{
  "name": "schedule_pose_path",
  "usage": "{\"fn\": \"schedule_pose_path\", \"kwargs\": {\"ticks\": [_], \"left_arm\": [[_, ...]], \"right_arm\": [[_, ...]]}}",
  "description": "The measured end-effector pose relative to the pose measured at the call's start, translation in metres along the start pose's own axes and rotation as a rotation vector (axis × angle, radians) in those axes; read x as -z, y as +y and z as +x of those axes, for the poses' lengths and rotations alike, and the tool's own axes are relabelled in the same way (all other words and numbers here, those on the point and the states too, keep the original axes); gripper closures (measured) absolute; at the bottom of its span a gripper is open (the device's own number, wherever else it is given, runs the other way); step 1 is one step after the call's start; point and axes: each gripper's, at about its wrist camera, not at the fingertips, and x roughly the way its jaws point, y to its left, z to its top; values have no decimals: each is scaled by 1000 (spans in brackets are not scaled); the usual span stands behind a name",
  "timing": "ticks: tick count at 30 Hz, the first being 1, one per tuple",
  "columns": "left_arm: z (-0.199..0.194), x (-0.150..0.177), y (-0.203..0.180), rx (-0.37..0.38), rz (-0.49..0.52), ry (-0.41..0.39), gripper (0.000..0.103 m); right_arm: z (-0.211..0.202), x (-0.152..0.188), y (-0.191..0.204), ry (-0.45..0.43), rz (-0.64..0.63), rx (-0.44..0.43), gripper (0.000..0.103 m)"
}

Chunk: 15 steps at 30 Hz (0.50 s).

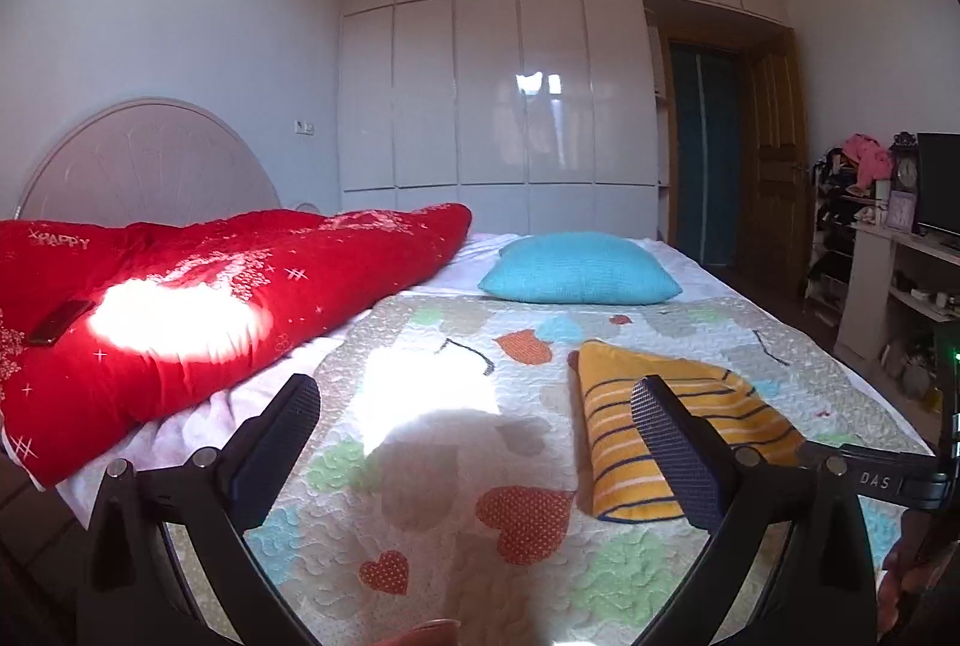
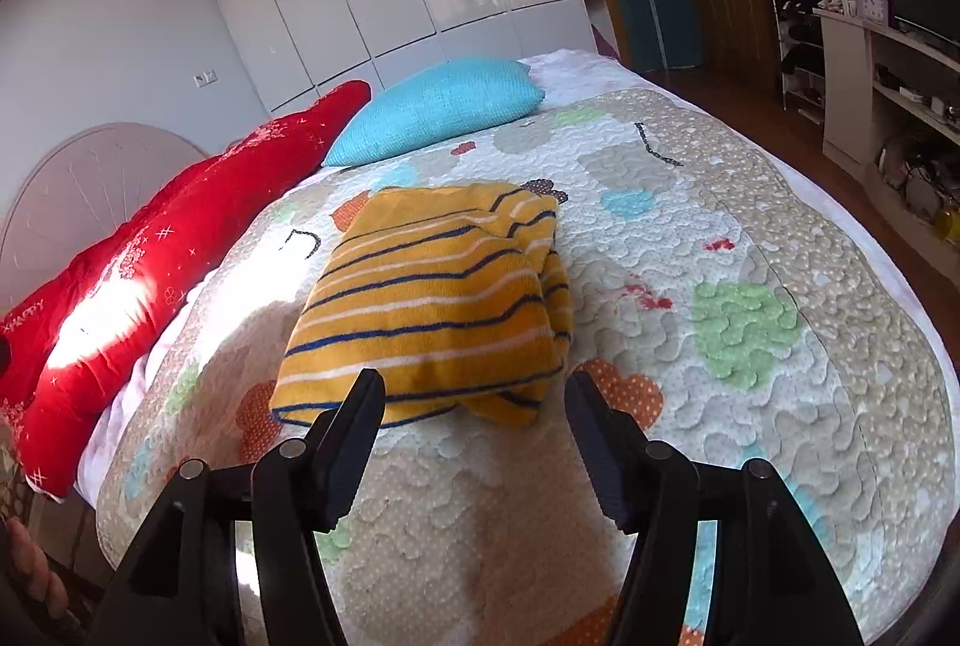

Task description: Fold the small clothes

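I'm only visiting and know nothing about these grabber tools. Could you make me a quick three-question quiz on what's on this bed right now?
1. True or false: the right gripper clamps the striped garment.
2. What colour is the pillow?
3. The garment lies: A spread flat, B folded, C hanging.

Key: 1 false, its jaws stand open and empty, like those of the left gripper; 2 blue; 3 B, folded on the quilt.

The left claw [image 1: 474, 406] stands wide open, nothing between its fingers [image 1: 282, 436], pointing nearly level. The right claw [image 2: 474, 406] is partly open, tilted downward, its fingers [image 2: 354, 436] empty too. Part of the right claw's body shows at the left view's right edge.
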Motion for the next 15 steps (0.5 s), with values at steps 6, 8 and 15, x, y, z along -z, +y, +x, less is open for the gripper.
{"fn": "schedule_pose_path", "kwargs": {"ticks": [6, 8, 15], "left_arm": [[8, 14, -21, 84, 53, 206, 0], [10, 21, -24, 105, 33, 247, 0], [32, 47, -25, 115, -12, 418, 0]], "right_arm": [[-17, 17, 14, 10, -18, 1, 28], [-18, 21, 17, 15, -34, 14, 27], [-7, 35, 18, 64, -49, 37, 26]]}}
